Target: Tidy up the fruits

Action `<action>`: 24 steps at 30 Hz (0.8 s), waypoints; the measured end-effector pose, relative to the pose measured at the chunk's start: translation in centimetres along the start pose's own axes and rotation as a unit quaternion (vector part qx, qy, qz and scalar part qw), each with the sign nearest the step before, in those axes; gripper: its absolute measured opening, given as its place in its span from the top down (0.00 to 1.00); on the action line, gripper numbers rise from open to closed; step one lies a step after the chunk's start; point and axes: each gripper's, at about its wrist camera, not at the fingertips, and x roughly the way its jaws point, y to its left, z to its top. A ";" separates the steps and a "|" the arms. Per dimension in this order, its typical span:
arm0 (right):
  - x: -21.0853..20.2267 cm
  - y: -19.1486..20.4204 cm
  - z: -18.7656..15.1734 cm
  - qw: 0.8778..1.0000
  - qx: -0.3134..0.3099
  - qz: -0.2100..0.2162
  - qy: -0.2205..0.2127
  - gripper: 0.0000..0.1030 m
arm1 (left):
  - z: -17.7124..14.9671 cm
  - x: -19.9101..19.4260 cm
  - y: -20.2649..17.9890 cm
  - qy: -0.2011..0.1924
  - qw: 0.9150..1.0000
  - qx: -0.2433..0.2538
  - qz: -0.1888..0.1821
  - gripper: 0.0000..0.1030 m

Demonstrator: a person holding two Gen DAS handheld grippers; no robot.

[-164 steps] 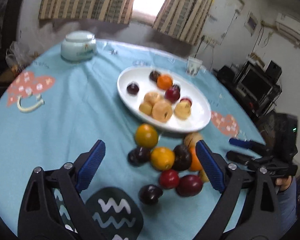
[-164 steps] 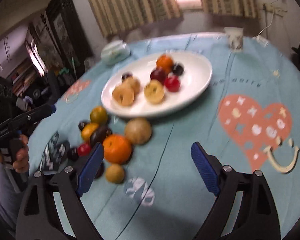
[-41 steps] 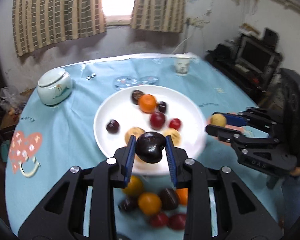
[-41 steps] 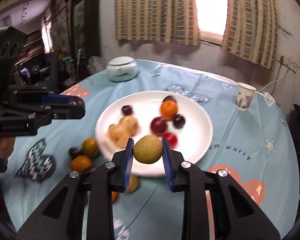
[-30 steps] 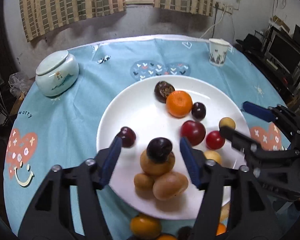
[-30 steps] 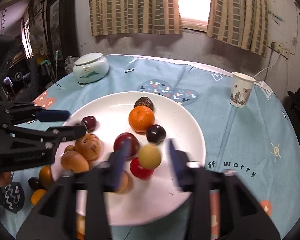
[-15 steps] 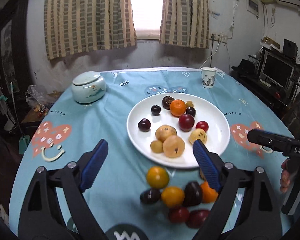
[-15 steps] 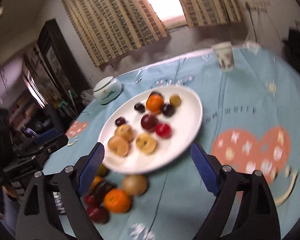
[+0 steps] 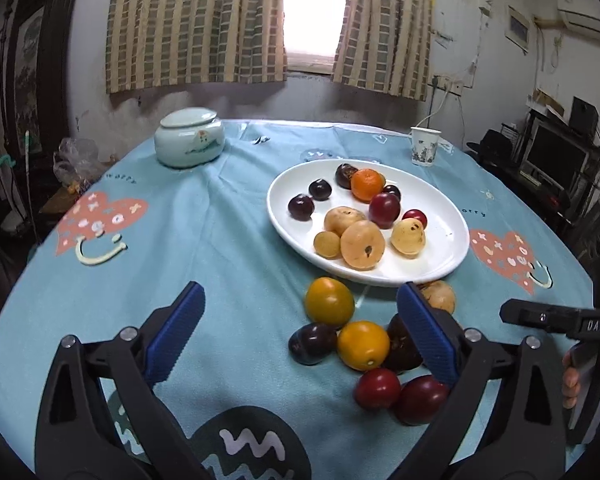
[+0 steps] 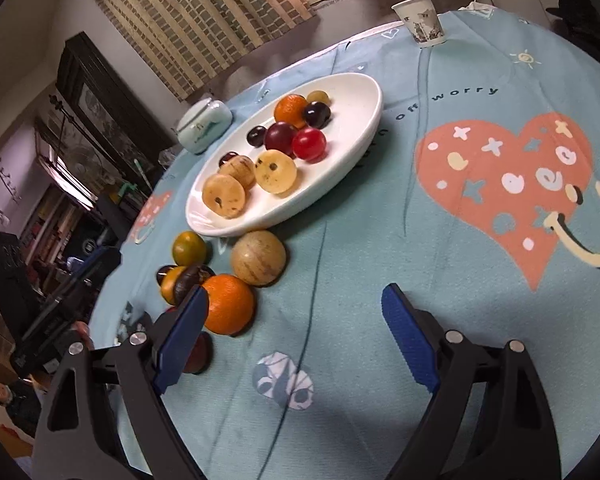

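The plate (image 9: 452,248) sits on the bench (image 9: 220,240), toward the window side, and carries a mixed lot of fruit: an orange (image 9: 367,185) at the far edge with dark plums (image 9: 320,189) beside it, a red plum (image 9: 384,209) in the middle, and pale yellow fruits (image 9: 362,244) nearest the camera. Just off the plate's near rim a loose heap lies on the cloth: a yellow-orange fruit (image 9: 329,302), a second one (image 9: 363,345) touching it, a dark plum (image 9: 312,343) to their left, two red plums (image 9: 377,388) nearest the viewer, and a tan round fruit (image 10: 259,257) right by the rim (partly hidden in the left view). A bright orange (image 10: 229,304) rests against the heap.

The left gripper (image 9: 300,334) hangs over the heap, its jaws spread wide after just opening, nothing pressed between the pads. The right gripper (image 10: 294,338) is likewise wide apart and empty, above bare cloth just right of the orange; its handle and a hand (image 9: 576,376) show at the left view's edge.

A lidded jar (image 9: 190,142) and a paper cup (image 9: 425,146) stand at the far side.
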 end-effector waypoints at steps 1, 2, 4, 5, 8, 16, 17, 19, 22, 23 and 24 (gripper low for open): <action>0.1 -0.2 -0.1 1.000 0.002 0.002 0.002 0.14 | 0.0 0.3 0.2 0.009 1.000 -0.009 0.001 0.05; 0.2 -0.2 -0.3 1.000 0.002 0.002 0.007 0.14 | 0.0 0.5 0.4 0.016 1.000 -0.014 0.000 0.05; 0.3 -0.3 -0.4 1.000 -0.002 -0.001 0.010 0.13 | -0.1 0.6 0.5 0.023 1.000 -0.020 -0.005 0.05; 0.3 -0.2 -0.6 1.000 -0.006 -0.003 0.011 0.13 | -0.2 0.5 0.3 0.020 1.000 -0.017 -0.006 0.05; 0.4 -0.3 -0.5 1.000 -0.007 -0.004 0.012 0.13 | -0.2 0.2 -0.2 0.016 1.000 -0.002 -0.006 0.05; 0.4 -0.1 -0.5 1.000 -0.013 -0.008 0.013 0.12 | -0.6 0.2 -1.3 0.028 0.999 0.022 -0.021 0.05; 0.4 -0.1 -0.5 1.000 -0.013 -0.008 0.013 0.12 | -0.6 0.1 -1.5 0.027 0.999 0.026 -0.021 0.05; 0.4 -0.3 -0.5 1.000 -0.008 -0.009 0.011 0.12 | -0.7 -0.1 -1.9 0.019 0.999 0.038 -0.019 0.05; 0.4 -0.5 -0.4 1.000 -0.004 -0.009 0.010 0.12 | -0.8 -0.1 -2.3 0.015 0.999 0.049 -0.007 0.05; 0.4 -0.5 -0.4 1.000 -0.004 -0.009 0.010 0.12 | -0.8 -0.1 -2.2 0.017 0.999 0.048 -0.007 0.05; 0.4 -0.5 -0.4 1.000 -0.007 -0.011 0.010 0.12 | -0.8 0.0 -2.1 0.018 0.999 0.046 -0.006 0.05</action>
